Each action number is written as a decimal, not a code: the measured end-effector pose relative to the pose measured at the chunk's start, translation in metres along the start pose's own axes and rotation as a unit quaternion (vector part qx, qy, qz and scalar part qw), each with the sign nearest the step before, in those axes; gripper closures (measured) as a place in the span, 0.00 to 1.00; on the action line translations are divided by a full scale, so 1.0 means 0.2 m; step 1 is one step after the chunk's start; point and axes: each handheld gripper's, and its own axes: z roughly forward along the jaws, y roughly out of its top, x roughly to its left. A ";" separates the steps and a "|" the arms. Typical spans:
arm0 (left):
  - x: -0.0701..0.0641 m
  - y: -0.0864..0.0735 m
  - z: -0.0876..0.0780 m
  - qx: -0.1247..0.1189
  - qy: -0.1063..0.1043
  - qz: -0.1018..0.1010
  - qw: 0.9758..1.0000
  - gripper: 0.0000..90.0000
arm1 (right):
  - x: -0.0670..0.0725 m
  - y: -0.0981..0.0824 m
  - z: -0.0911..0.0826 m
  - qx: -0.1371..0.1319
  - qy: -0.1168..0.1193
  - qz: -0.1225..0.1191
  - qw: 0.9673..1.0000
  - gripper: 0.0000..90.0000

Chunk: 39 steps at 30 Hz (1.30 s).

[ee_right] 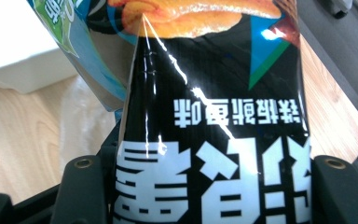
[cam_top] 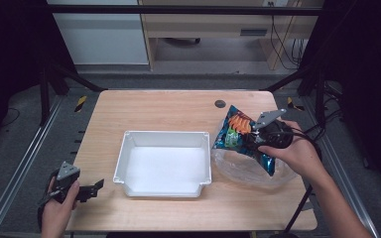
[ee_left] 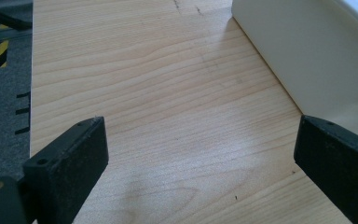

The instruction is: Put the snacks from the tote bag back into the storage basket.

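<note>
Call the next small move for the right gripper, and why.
Probably carry the snack bag left and lower it into the white tray. The right gripper is shut on the bag, which is held up over the clear plastic bag, right beside the tray, which looks empty. The left gripper sits open at the table's near-left edge.

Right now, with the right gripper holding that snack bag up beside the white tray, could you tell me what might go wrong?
1. The right gripper pinches the glossy snack bag at one end, so it could slip or swing.
2. The bag hangs over a clear plastic bag, which might snag and drag along.
3. The white tray is light-looking; clipping its rim could shove it toward the open left gripper.
</note>
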 end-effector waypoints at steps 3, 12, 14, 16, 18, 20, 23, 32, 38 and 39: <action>0.00 0.00 0.00 0.001 0.000 0.001 1.000 0.03 | 0.04 0.03 -0.02 -0.007 -0.002 -0.007 1.000 0.44; 0.00 0.00 0.00 0.001 0.002 -0.004 1.000 0.03 | 0.15 0.10 -0.06 -0.030 0.002 -0.028 0.999 0.44; 0.00 0.00 0.00 0.000 0.003 -0.004 1.000 0.03 | 0.17 0.11 -0.07 -0.033 0.003 -0.032 0.999 0.44; 0.00 -0.01 0.00 0.000 0.003 -0.005 1.000 0.03 | 0.18 0.12 -0.07 -0.031 0.001 -0.036 0.999 0.44; 0.00 -0.01 0.00 0.001 0.003 -0.004 1.000 0.03 | 0.19 0.14 -0.07 -0.035 0.003 -0.040 0.999 0.44; 0.00 -0.01 0.00 0.001 0.003 -0.004 1.000 0.03 | 0.21 0.16 -0.07 -0.037 0.002 -0.043 0.998 0.44; 0.01 -0.01 -0.01 0.001 0.003 -0.004 1.000 0.03 | 0.23 0.18 -0.07 -0.039 0.002 -0.047 0.998 0.44; 0.00 0.00 0.00 0.000 0.002 -0.003 1.000 0.03 | 0.29 0.29 -0.05 -0.047 0.008 -0.072 0.996 0.44; 0.00 0.00 -0.01 -0.001 0.003 -0.003 1.000 0.03 | 0.34 0.37 -0.03 -0.053 0.014 -0.087 0.995 0.44; 0.00 0.00 -0.01 -0.001 0.003 -0.002 1.000 0.03 | 0.35 0.38 -0.03 -0.053 0.014 -0.089 0.994 0.44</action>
